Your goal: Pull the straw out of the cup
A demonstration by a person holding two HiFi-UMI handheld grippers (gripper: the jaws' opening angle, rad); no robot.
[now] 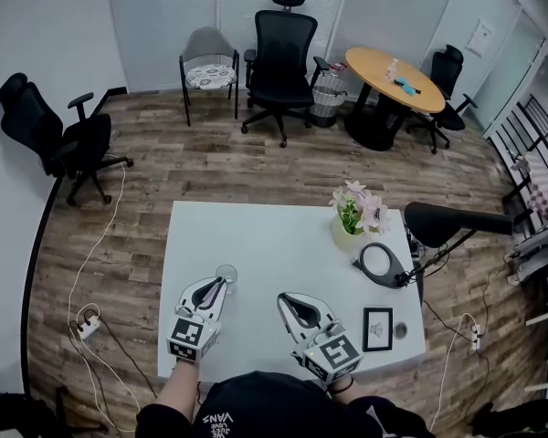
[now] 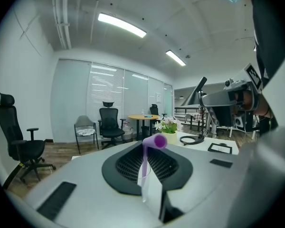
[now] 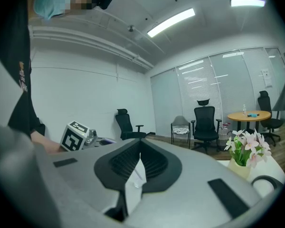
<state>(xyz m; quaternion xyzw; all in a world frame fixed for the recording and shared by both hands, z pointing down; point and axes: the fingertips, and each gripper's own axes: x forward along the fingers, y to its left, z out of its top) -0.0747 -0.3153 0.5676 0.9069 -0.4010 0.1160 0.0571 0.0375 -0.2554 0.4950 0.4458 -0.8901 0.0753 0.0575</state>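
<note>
The left hand-held gripper (image 1: 221, 283) is pinching the purple straw (image 2: 146, 163) just under its bent top. The straw stands nearly upright between the closed jaws, and its lower end seems to run down into the clear cup (image 1: 226, 274), which sits on the white surface (image 1: 274, 245) right at the gripper's tips, at 12 o'clock from them. The right hand-held gripper (image 1: 289, 299) lies at 4 o'clock from the cup, apart from it, with its jaws pressed together on nothing, and a pot of flowers (image 1: 349, 231) stands at 2 o'clock.
</note>
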